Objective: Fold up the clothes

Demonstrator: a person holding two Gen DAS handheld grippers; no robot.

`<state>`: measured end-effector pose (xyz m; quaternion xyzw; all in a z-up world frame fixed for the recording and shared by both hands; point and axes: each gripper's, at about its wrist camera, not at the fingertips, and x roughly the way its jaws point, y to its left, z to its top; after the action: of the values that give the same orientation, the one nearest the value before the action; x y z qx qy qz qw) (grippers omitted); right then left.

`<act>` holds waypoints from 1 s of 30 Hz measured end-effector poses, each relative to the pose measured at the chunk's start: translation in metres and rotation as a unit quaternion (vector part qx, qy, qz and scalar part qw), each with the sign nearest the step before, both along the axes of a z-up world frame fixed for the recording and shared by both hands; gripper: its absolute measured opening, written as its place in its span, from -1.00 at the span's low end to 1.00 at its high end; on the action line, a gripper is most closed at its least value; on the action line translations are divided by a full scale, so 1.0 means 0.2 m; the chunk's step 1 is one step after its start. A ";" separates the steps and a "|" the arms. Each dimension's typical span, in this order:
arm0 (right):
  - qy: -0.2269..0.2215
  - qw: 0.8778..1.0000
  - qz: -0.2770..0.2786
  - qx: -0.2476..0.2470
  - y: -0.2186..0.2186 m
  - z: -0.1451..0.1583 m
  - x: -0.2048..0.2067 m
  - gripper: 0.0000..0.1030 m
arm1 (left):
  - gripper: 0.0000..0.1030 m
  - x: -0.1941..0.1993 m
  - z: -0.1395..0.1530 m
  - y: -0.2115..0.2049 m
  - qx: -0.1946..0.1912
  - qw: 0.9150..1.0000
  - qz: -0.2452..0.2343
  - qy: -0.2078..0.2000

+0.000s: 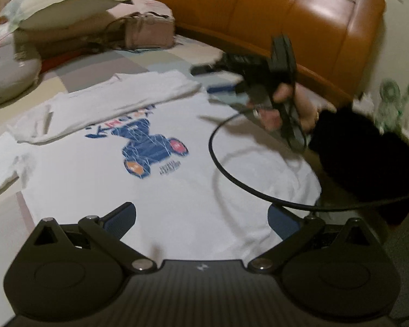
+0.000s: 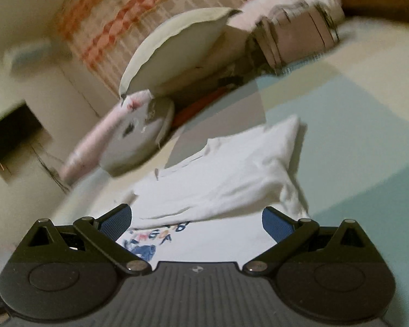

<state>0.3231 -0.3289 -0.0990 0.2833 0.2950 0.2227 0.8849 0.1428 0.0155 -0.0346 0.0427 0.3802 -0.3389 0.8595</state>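
1. White cotton T-shirt with a blue, orange and red cartoon print (image 1: 139, 169) lies flat on the pastel patchwork bedspread (image 2: 354, 125), directly ahead of my left gripper (image 1: 201, 218) and spreading beneath its fingers.
2. Blue lettering runs above the print and a small dark block of text sits below it; both are too blurred for me to read.
3. One sleeve (image 1: 117, 106) is folded over the chest, covering the top of the lettering.
4. My left gripper is spread wide with nothing between its blue pads (image 1: 122, 222).
5. My right gripper (image 2: 196, 219) hovers low over the shirt, tilted, its jaws equally wide apart and empty; the folded sleeve lies just ahead of it.
6. From the left wrist view, my right hand (image 1: 300, 106) grips the handle ahead and to the right, a black sleeve (image 1: 368, 158) behind it and a black cable (image 1: 231, 174) looping over the shirt.
7. Beyond the shirt sit a cream pillow (image 1: 60, 2) and an orange padded headboard (image 1: 272, 19).
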 end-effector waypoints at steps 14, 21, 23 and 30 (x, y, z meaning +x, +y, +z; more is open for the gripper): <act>-0.012 0.993 -0.100 0.067 -0.03 -0.13 0.19 0.99 | 0.98 0.12 -0.14 -0.09 -0.037 0.997 -0.002 0.065; 0.004 0.996 -0.093 0.017 -0.02 -0.09 0.10 1.00 | 0.98 0.01 -0.11 -0.10 -0.012 0.997 0.007 0.070; 0.011 0.997 -0.079 -0.009 -0.02 -0.07 0.10 1.00 | 0.98 -0.02 -0.09 -0.10 0.001 0.997 0.017 0.069; -0.025 0.978 -0.077 -0.194 0.10 0.03 0.03 1.00 | 0.98 -0.10 -0.05 -0.12 0.034 0.996 0.051 0.069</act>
<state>0.3301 -0.3089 -0.0930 0.1229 0.2877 0.0997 0.9446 0.1235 -0.0077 -0.0444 0.0288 0.4519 -0.2833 0.8454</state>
